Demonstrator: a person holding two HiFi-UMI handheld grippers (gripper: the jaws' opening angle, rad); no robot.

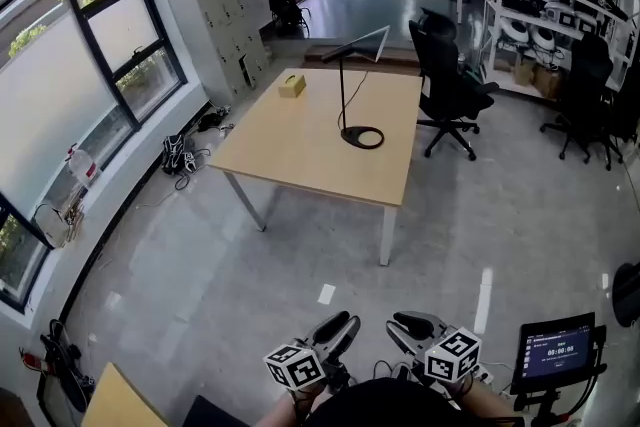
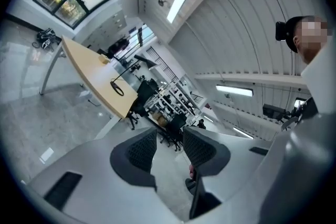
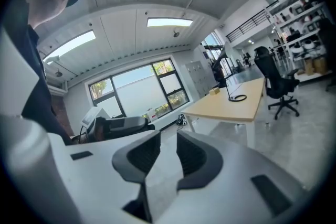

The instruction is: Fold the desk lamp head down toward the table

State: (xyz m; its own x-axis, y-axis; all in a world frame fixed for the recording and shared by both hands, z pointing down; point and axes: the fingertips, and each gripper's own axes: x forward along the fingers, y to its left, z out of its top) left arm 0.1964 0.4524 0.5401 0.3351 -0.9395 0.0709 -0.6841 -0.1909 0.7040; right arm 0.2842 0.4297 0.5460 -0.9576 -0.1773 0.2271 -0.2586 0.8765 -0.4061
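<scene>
Lamp (image 1: pixel 357 85) on table (image 1: pixel 300 150), chair (image 1: pixel 447 80) right.

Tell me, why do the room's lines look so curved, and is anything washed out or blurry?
Head view: a wide lens bows the window frames, yet the table and lamp stay sharp under even light. Left gripper view: a round black border and heavy bending curve the table edge. Right gripper view: the ceiling light glares white.
</scene>
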